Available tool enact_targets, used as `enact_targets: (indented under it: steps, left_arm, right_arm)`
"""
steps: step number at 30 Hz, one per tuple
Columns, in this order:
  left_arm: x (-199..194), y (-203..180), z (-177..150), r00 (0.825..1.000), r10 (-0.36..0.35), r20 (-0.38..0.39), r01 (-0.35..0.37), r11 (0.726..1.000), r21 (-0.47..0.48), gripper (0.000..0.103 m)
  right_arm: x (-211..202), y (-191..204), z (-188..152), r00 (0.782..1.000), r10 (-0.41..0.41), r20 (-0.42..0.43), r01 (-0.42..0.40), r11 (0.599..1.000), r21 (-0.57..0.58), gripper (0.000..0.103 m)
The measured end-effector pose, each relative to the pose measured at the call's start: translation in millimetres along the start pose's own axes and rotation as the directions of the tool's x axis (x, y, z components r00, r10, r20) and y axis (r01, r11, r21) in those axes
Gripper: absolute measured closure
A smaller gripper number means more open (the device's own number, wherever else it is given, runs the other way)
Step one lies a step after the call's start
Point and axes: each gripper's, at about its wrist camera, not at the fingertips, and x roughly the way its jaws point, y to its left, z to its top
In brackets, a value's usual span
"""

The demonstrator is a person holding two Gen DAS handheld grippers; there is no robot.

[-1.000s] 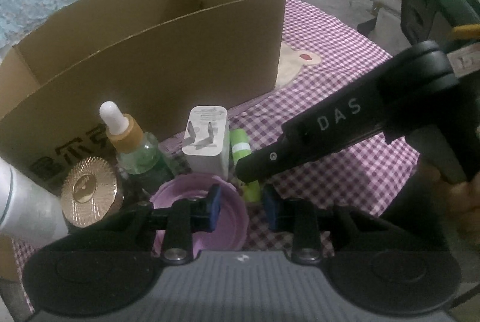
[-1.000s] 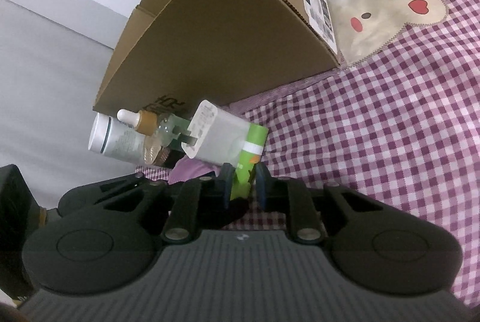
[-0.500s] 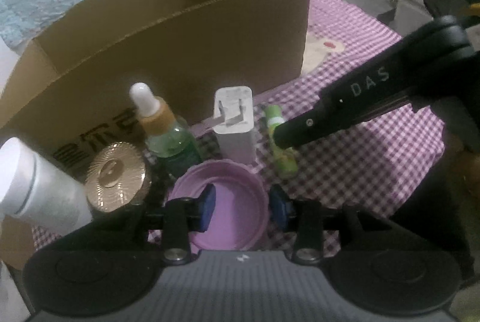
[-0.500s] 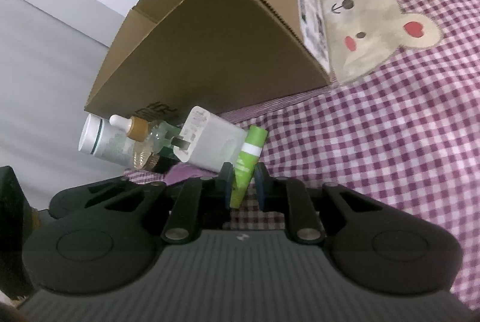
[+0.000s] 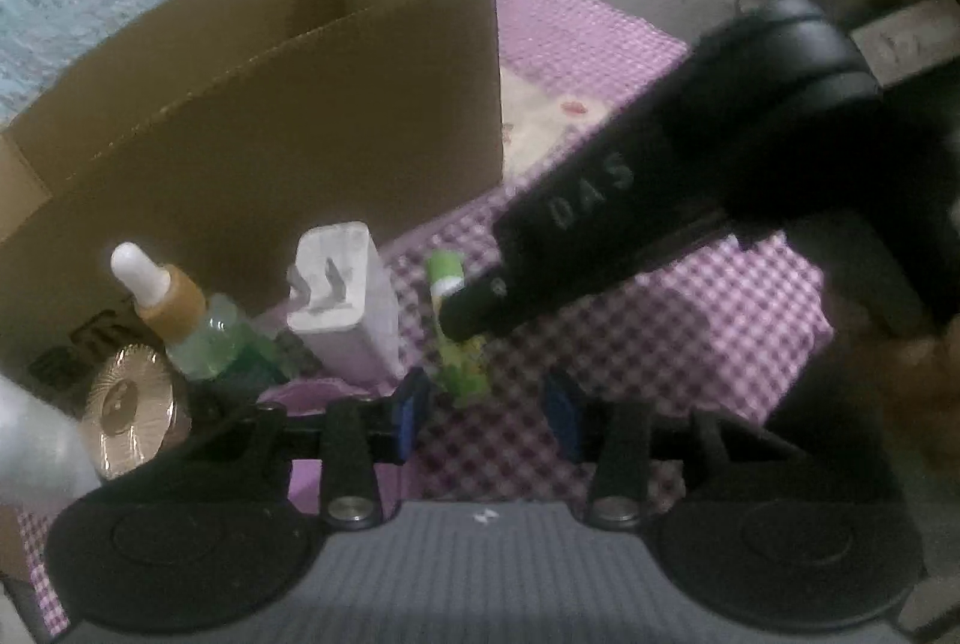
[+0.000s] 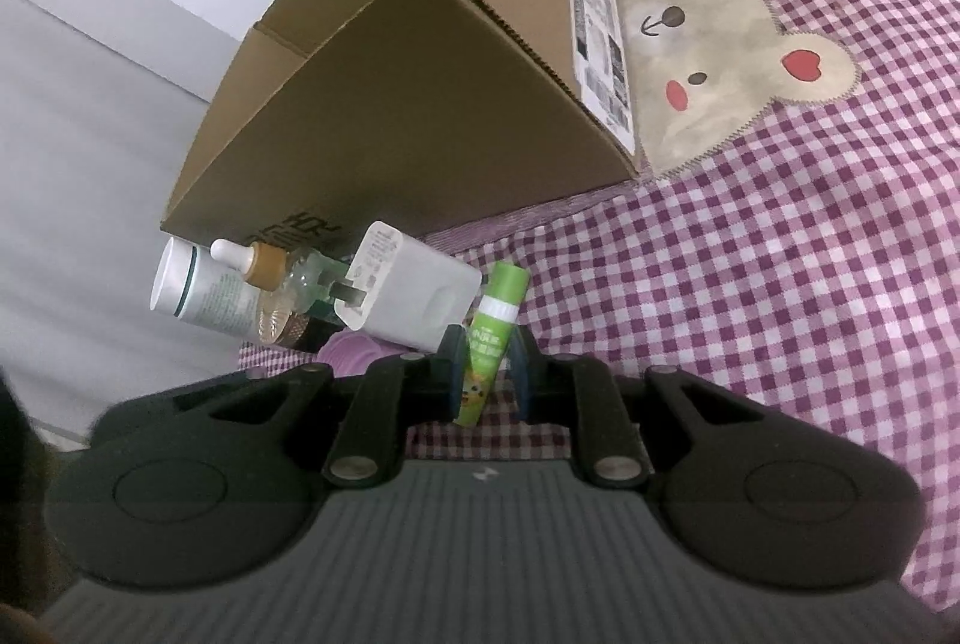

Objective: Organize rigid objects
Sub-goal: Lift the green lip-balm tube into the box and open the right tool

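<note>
While my left hand-held gripper (image 5: 485,419) hangs open and empty, the green glue stick (image 5: 456,338) lies ahead beside the white charger (image 5: 345,302). Right view: right hand-held gripper (image 6: 487,365) clamps the stick, cardboard box (image 6: 408,104) beyond.

Right tool (image 5: 480,308) arm: "DAS" (raised letters)
Cardboard box (image 6: 420,104) front: dark print, unreadable
Box's right-end label (image 6: 600,44): too small to read
Green tube (image 6: 489,344): print illegible

The right tongs (image 5: 474,311) hide the green tube's (image 5: 459,344) middle; the white bottle (image 5: 36,458) is cropped.
</note>
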Motion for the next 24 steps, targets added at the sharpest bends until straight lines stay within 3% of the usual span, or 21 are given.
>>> enact_targets:
  steps: [14, 18, 24]
  left_arm:
    - [6.1, 13.0, 18.0, 1.000, 0.018, -0.012, -0.019, 0.998, -0.058, 0.067]
    - [11.2, 18.6, 22.8, 1.000, 0.005, -0.006, -0.006, 0.997, -0.077, 0.082]
    - [10.8, 21.1, 20.5, 1.000, 0.012, 0.013, -0.010, 0.995, -0.097, 0.084]
  right_arm:
    - [-2.6, -7.8, 3.3, 1.000, 0.011, 0.012, -0.011, 1.000, 0.012, 0.086]
    - [4.8, -1.8, 6.3, 1.000, 0.014, 0.005, -0.014, 1.000, 0.004, 0.087]
    - [11.0, 6.1, 7.5, 1.000, 0.002, 0.012, -0.002, 1.000, -0.013, 0.088]
